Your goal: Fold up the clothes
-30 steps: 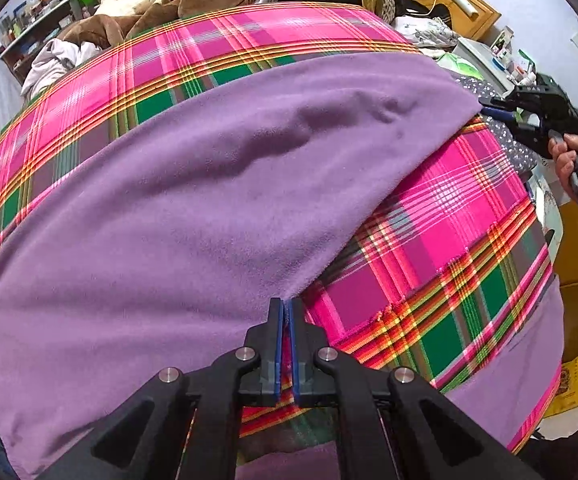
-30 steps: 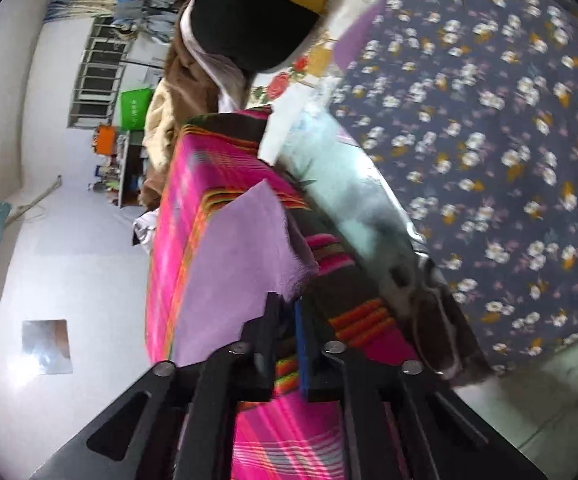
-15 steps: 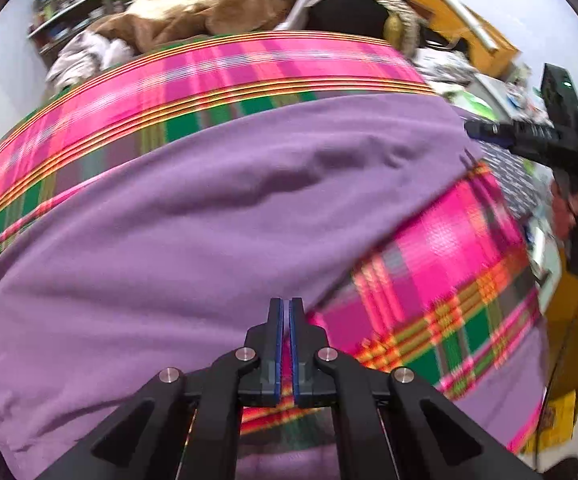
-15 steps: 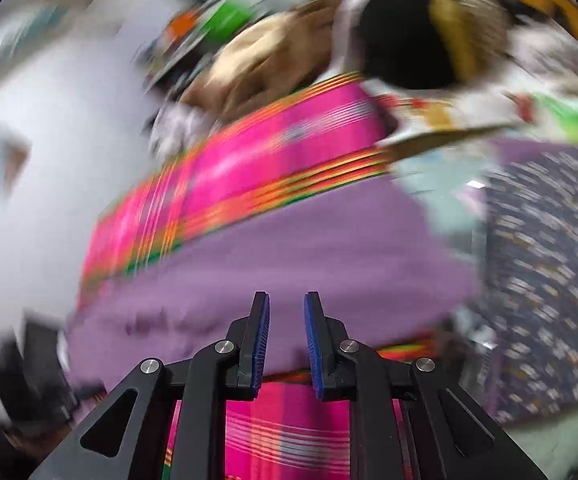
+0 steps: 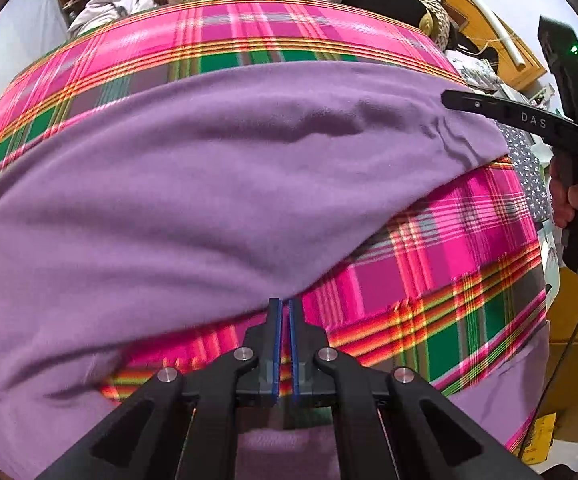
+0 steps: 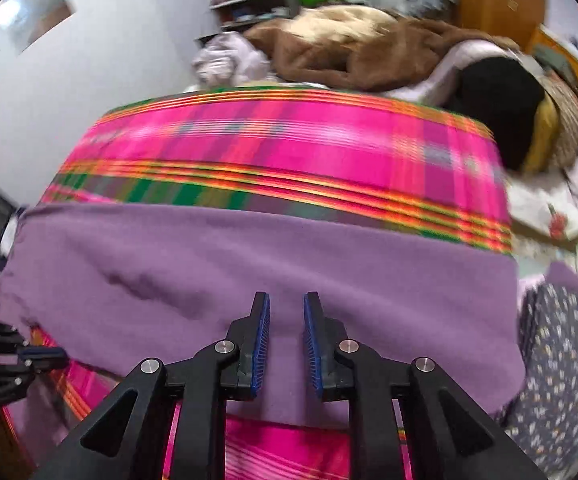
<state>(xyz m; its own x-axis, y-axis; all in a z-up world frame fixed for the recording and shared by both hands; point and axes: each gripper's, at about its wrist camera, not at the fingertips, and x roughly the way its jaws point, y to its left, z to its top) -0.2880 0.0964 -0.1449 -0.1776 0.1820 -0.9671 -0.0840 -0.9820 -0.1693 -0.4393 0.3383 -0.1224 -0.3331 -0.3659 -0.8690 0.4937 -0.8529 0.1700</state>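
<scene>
**Now the right gripper hangs over the purple cloth, clear of its corner**

Largest in both views is the plaid sheet, pink with green and orange stripes, spread over the bed. Across it lies the purple cloth, a broad band running from the left edge to the right, its near edge slanting down toward the left gripper.

Beyond the sheet sits a heap of brown blanket and a black bundle; to the right lies a dark flowered fabric.

A second ago the right gripper was low at the cloth's far right corner, rolled on its side, with the cloth's tip at its pads. It has since swung up and rolled level, and it now looks down on the middle of the purple cloth. Its jaws stand partly apart with nothing between them. In the left view it shows at the right, a hand on its handle.

The left gripper has barely shifted. Its jaws are closed to a sliver, at the cloth's near edge over the plaid sheet; whether they pinch any fabric cannot be told.
</scene>
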